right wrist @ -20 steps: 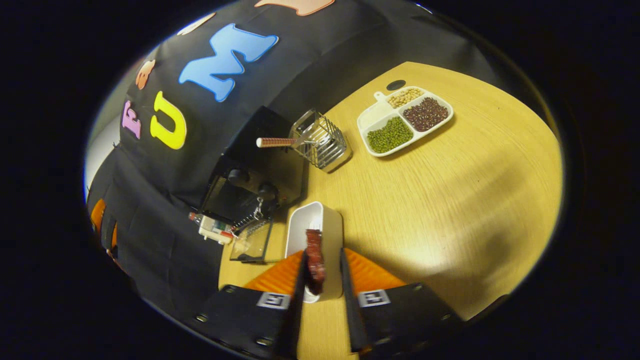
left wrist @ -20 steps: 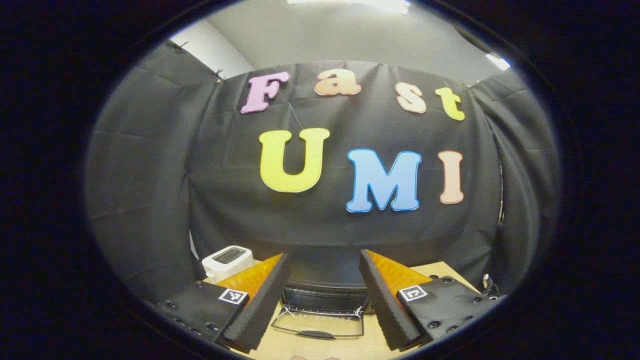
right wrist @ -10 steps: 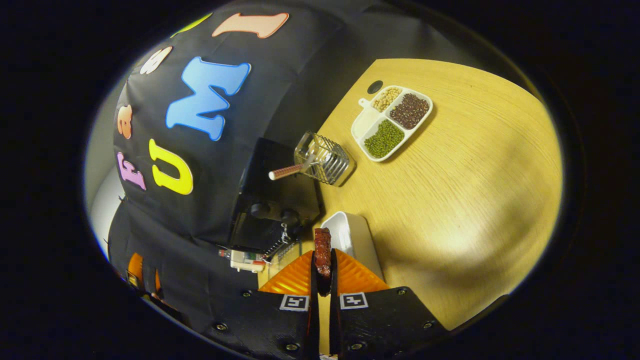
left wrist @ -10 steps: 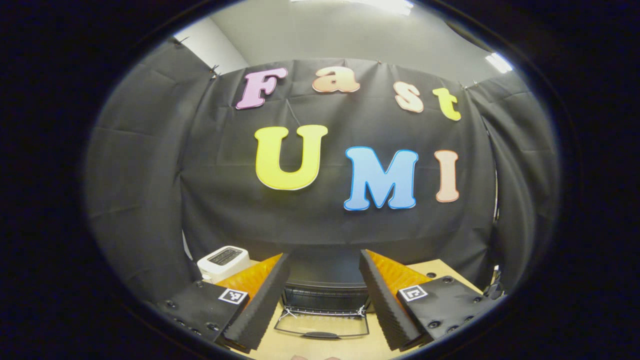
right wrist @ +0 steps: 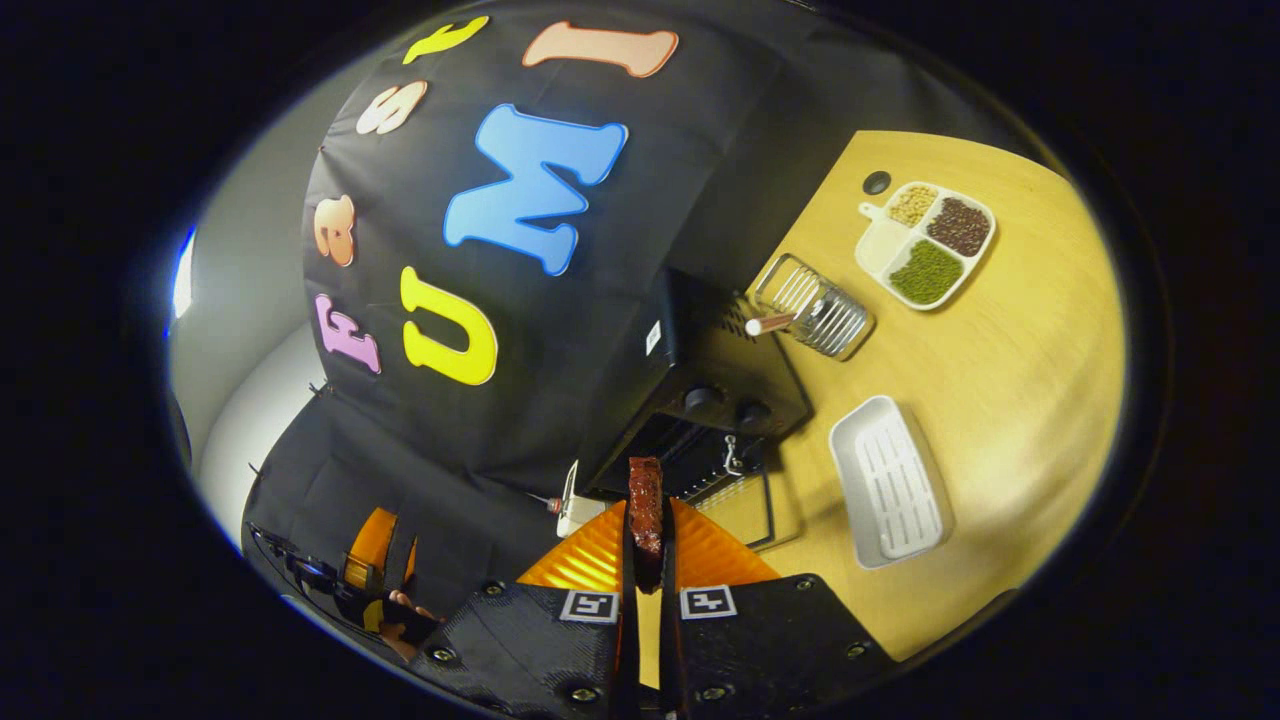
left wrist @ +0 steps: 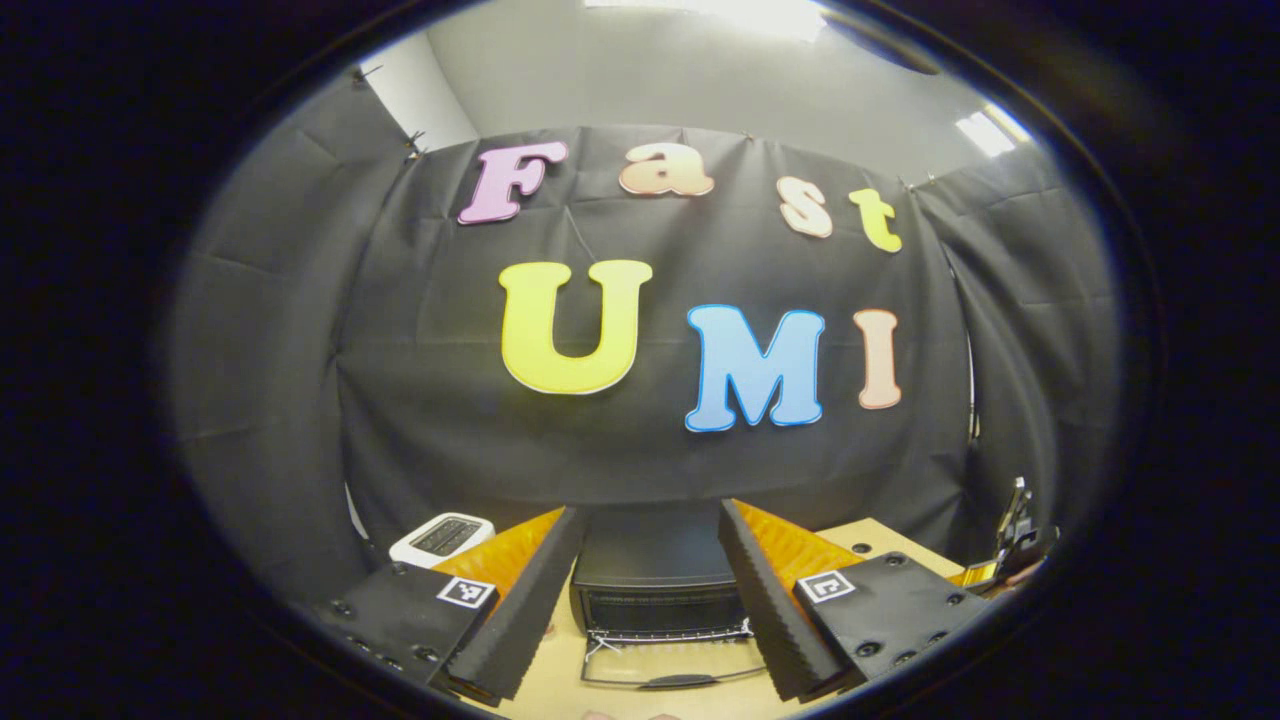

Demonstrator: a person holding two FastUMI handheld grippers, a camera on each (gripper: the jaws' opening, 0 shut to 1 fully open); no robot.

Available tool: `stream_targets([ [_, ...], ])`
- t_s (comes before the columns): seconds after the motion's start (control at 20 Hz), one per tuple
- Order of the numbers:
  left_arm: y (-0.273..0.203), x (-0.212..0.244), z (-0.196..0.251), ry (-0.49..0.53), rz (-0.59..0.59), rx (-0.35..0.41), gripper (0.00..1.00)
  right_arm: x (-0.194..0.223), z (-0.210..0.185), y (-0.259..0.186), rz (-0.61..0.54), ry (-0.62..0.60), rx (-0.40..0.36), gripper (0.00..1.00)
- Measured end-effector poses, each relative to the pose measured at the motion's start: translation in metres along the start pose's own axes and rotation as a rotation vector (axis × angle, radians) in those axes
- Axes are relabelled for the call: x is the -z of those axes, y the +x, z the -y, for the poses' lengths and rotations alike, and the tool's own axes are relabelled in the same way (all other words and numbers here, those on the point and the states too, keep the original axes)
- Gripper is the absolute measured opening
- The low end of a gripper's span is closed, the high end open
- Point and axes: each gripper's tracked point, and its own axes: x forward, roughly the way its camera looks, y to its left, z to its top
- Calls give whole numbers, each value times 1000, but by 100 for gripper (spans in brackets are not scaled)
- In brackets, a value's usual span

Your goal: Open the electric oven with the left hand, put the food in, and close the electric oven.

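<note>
Meat [right wrist: 645, 505] lifted clear of white tray [right wrist: 888, 480], clenched in right gripper [right wrist: 646, 570] jaws, now swung toward open oven [right wrist: 700, 390]. Left gripper [left wrist: 648, 590] jaws released, facing lowered door [left wrist: 672, 664]. Insertion next.

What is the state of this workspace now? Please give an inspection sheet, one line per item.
Surface: wooden table, bare patches visible.
Job's things: electric oven, door folded down open; dark red food piece held; empty white tray.
Clutter: divided dish of beans, wire basket, white toaster.
Grippers: right tool shut on the food; left tool open, empty, facing the oven.
Cables: nothing seen.
Surroundings: black cloth wall, grey ceiling.
</note>
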Motion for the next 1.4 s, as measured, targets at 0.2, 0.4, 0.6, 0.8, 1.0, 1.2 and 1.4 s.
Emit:
stream_targets([
  [0.2,-8,1,-30,-43,-4,-24,97,17,-19,51,-17,11,-16,8],
  [0.4,-22,-1,-65,-36,2,-69,97,29,-20,108,-22,45,-2,8],
  [0.6,-40,10,-101,-44,-37,-127,98,51,-2,168,-47,43,75,8],
  [0.8,-61,26,-132,-47,-78,-186,91,53,13,222,20,96,141,8],
  [1.0,-75,31,-152,-61,-98,-228,94,50,26,262,102,201,186,8],
  [1.2,-82,35,-167,-69,-112,-255,94,36,37,278,196,170,235,8],
  [1.4,-81,38,-163,-91,-114,-257,98,31,55,274,206,35,367,19],
])
